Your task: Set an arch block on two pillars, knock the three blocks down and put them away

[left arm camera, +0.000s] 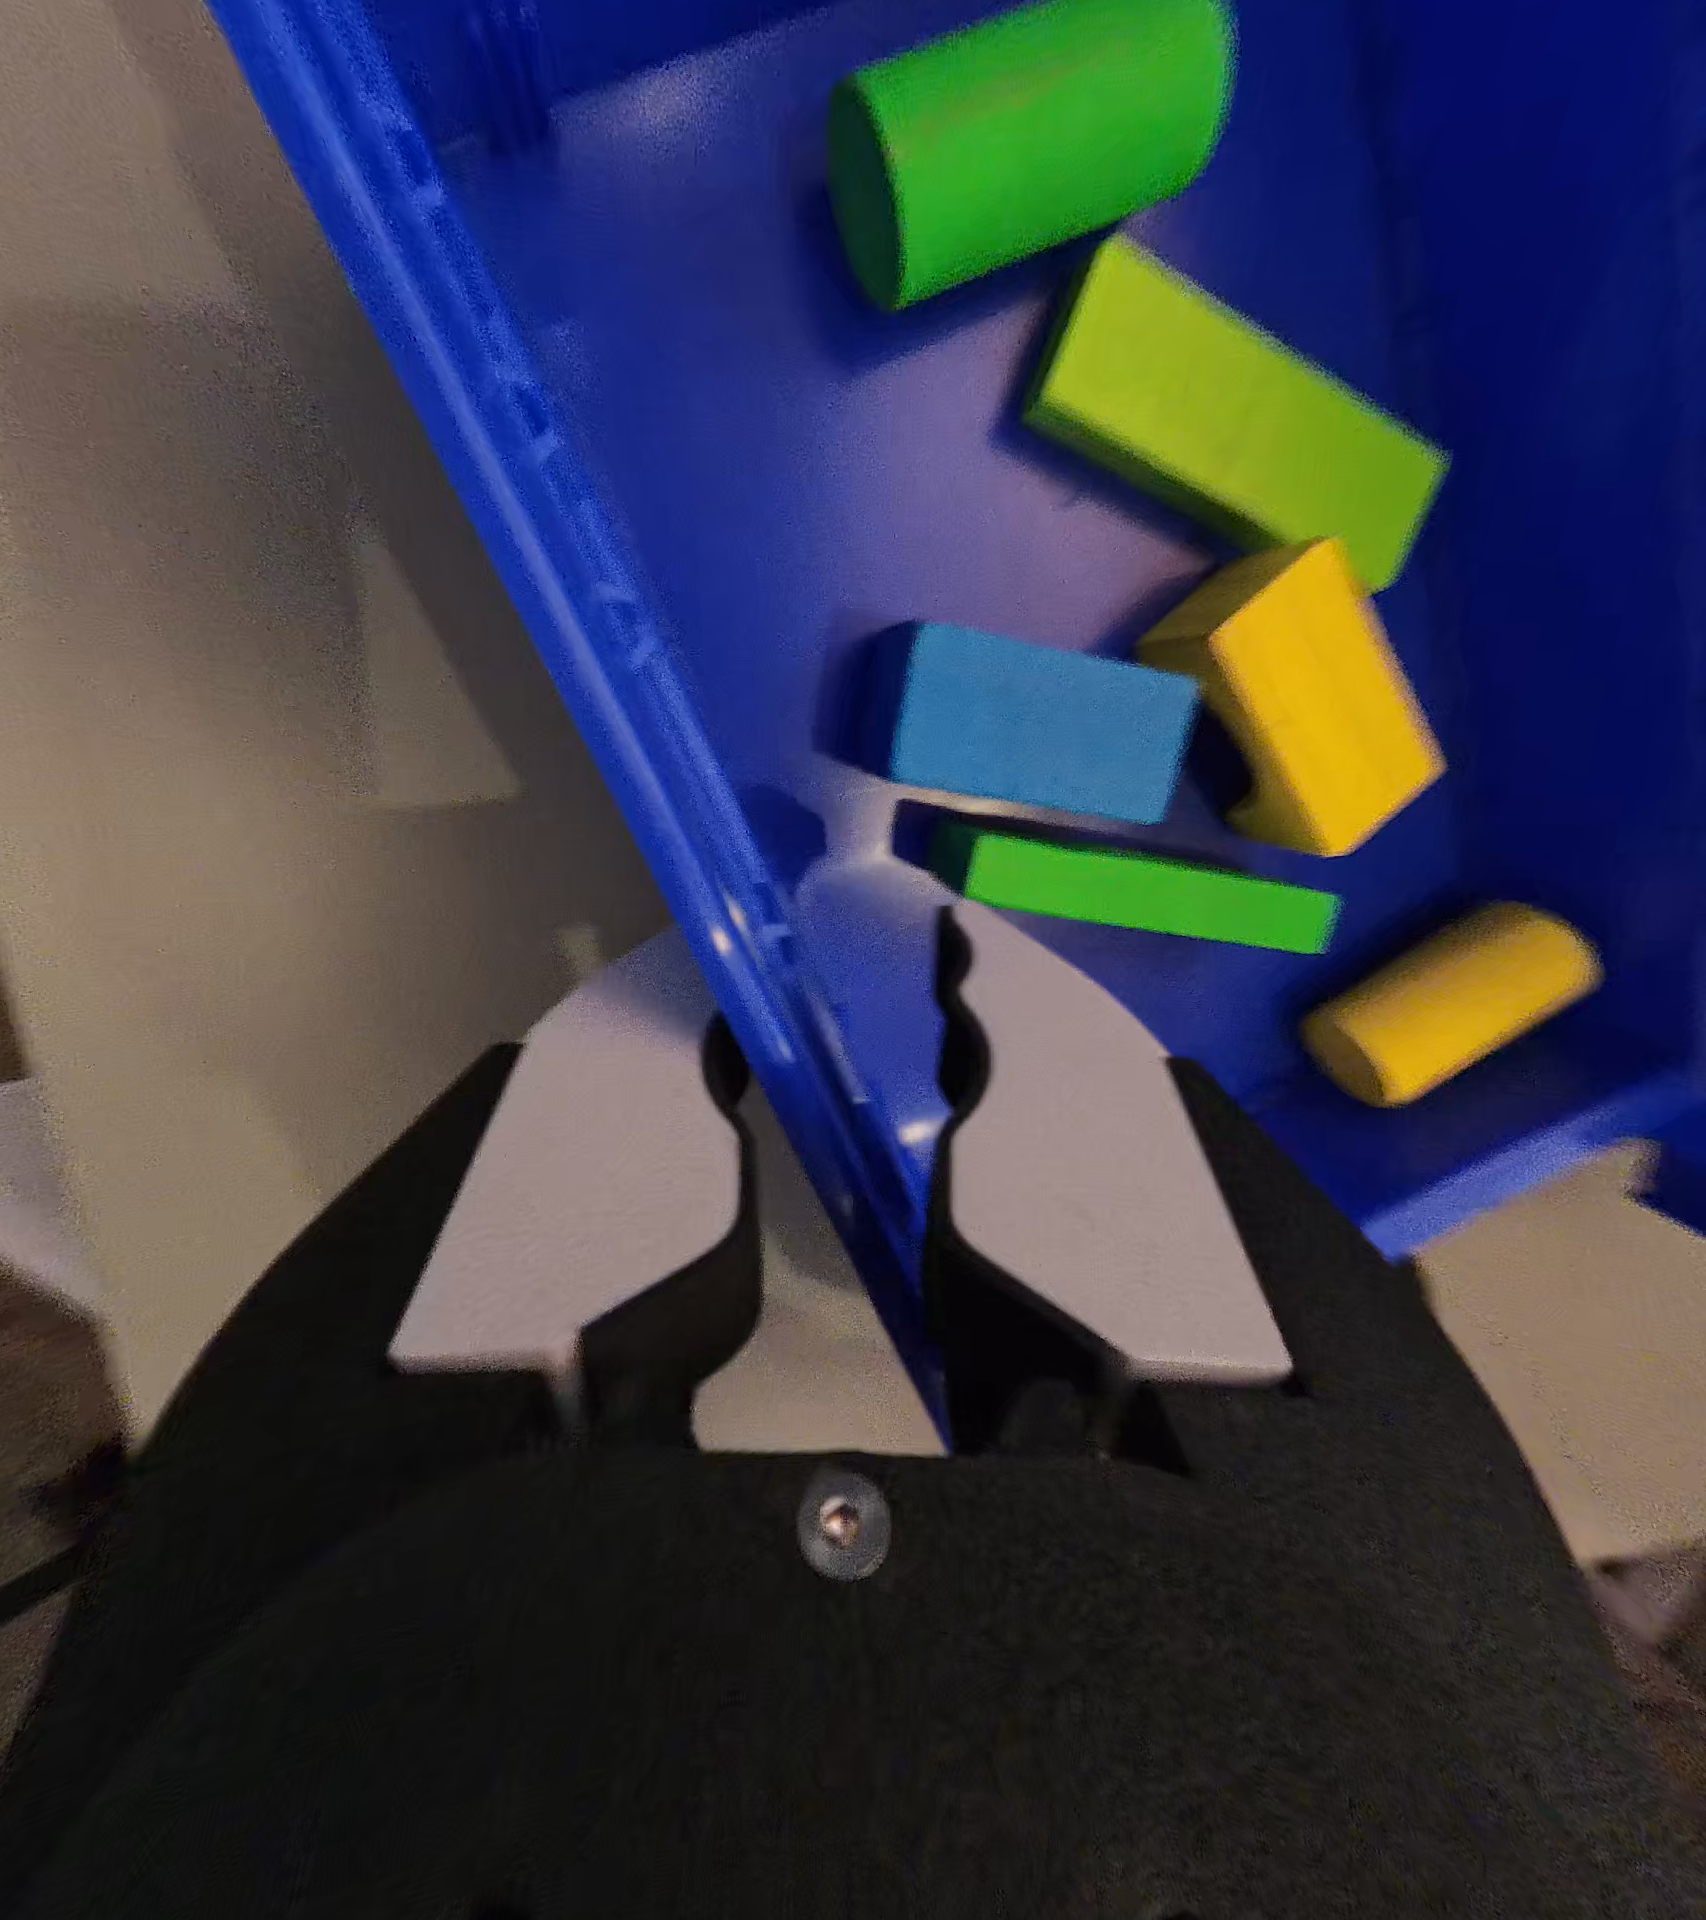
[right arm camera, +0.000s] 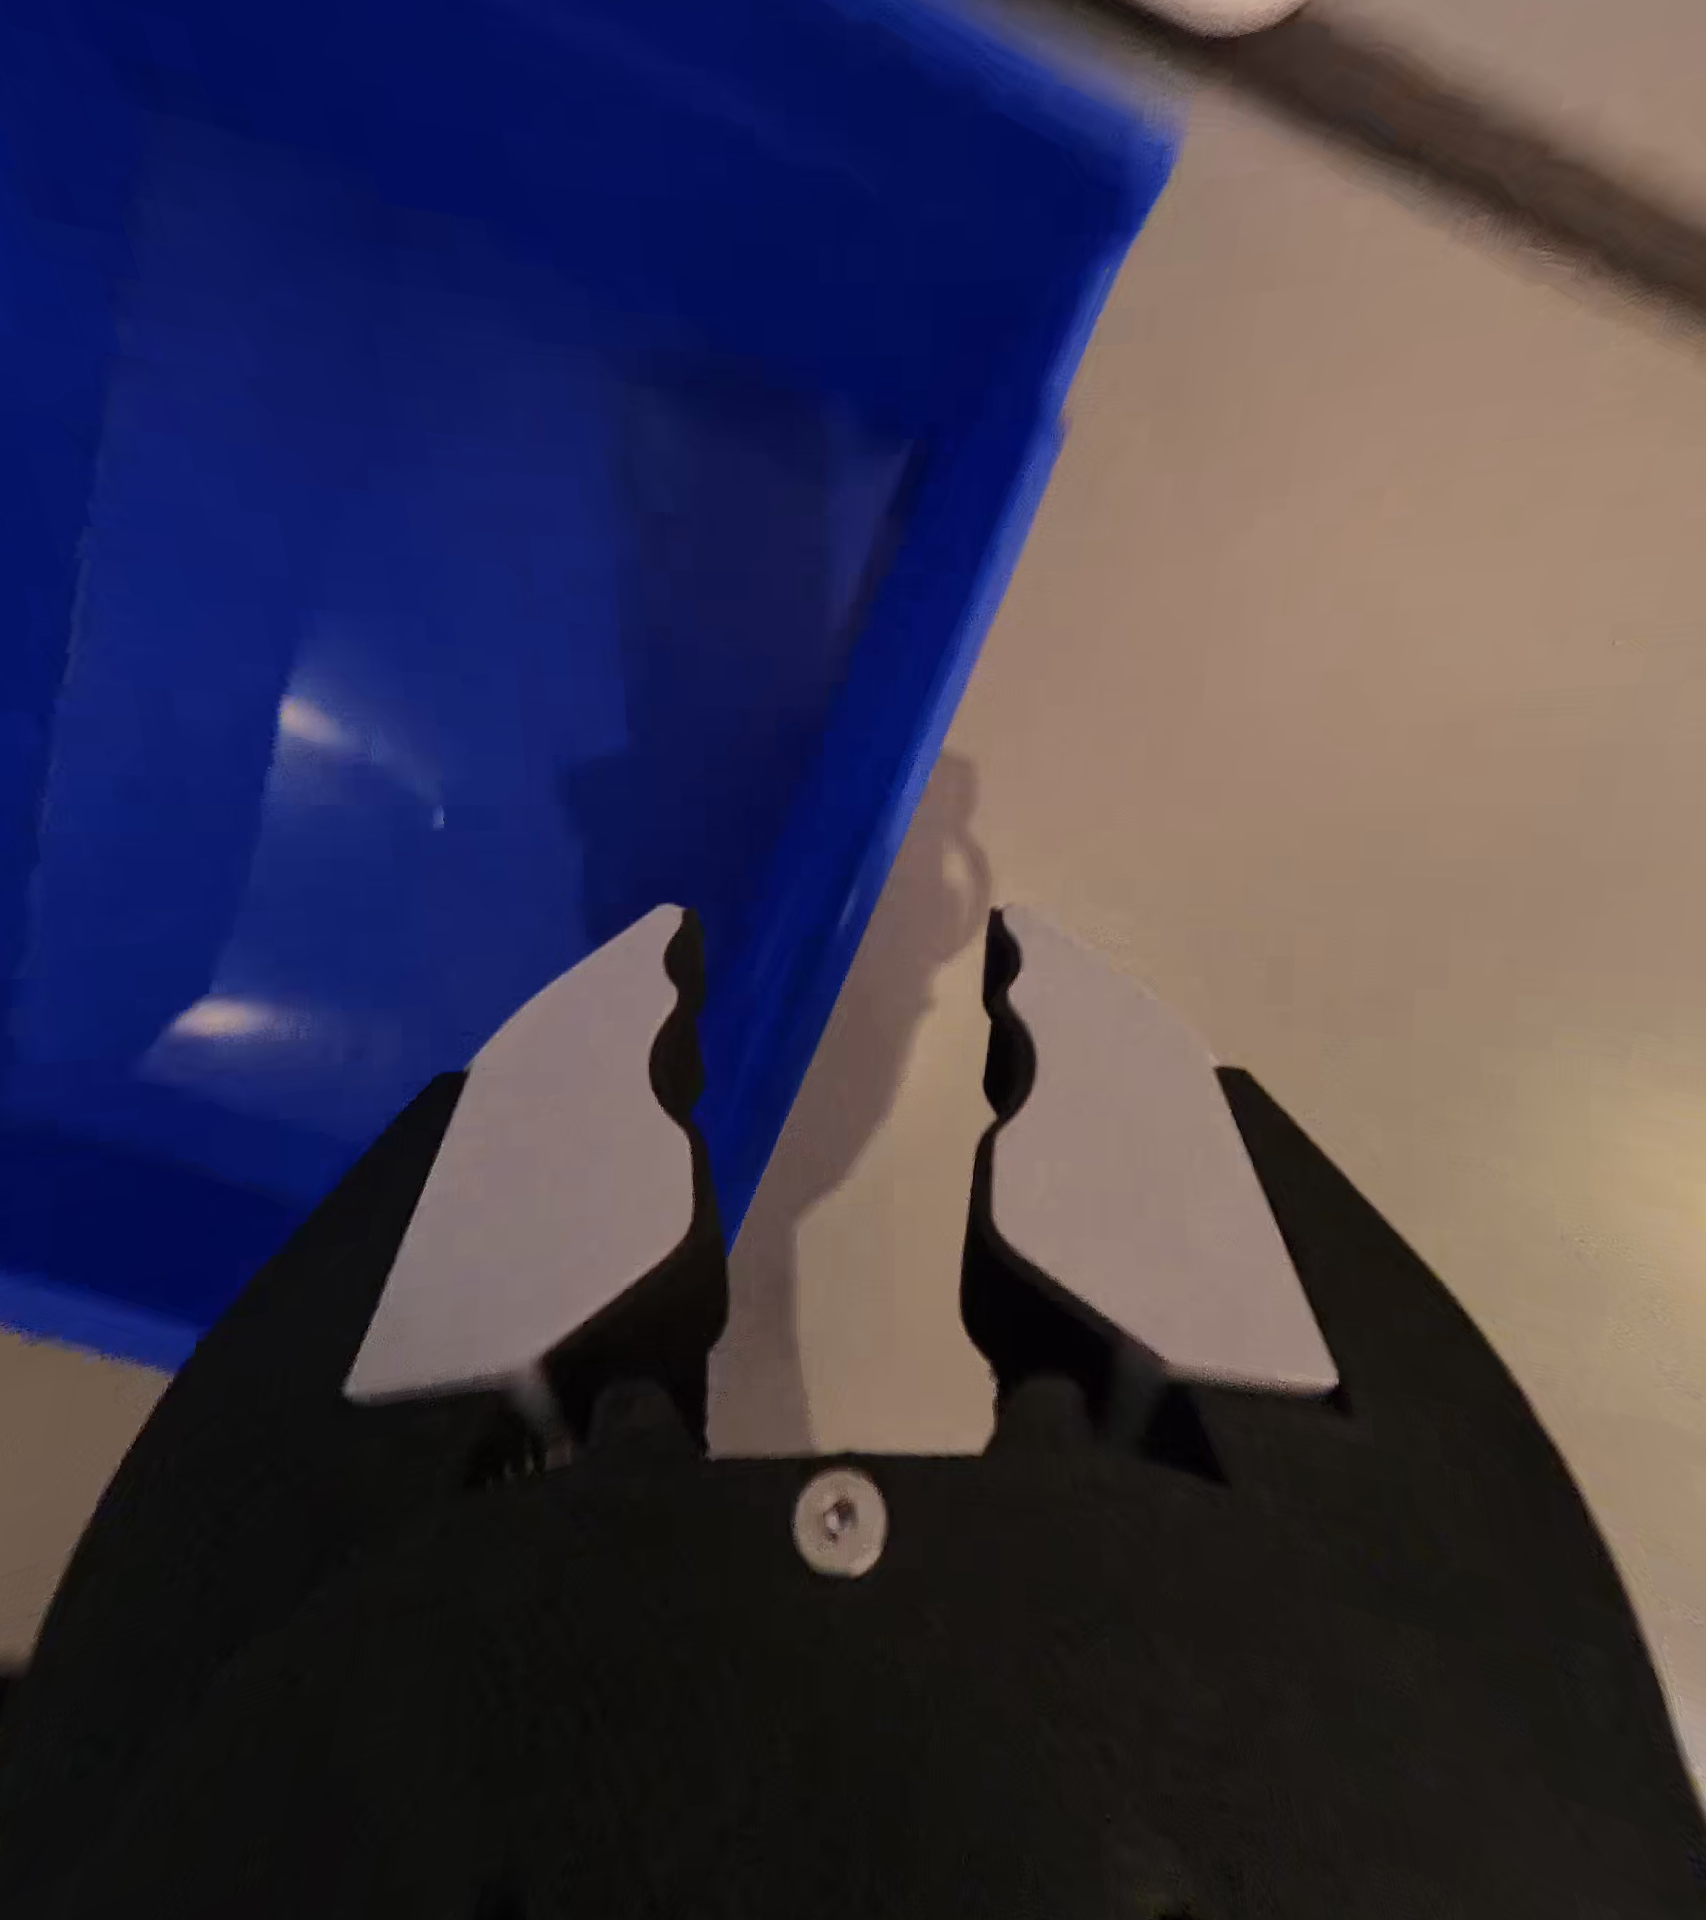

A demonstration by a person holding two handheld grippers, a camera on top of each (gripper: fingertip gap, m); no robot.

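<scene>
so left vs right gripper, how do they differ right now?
The left gripper straddles the blue bin's wall, one finger outside and one inside, jaws close on it; the right gripper has a clear gap between its jaws with nothing in them. The left looks onto the blocks inside, among them the yellow arch block; the right sits beside the bin, with no blocks in view. Both share the same black body and grey fingers.

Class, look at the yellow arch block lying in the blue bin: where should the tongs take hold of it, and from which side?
Grip the yellow arch block across its two long flat faces, near the middle, coming down from above the blue bin. It lies tilted with its notch facing the blue block, so that side is crowded.
</scene>
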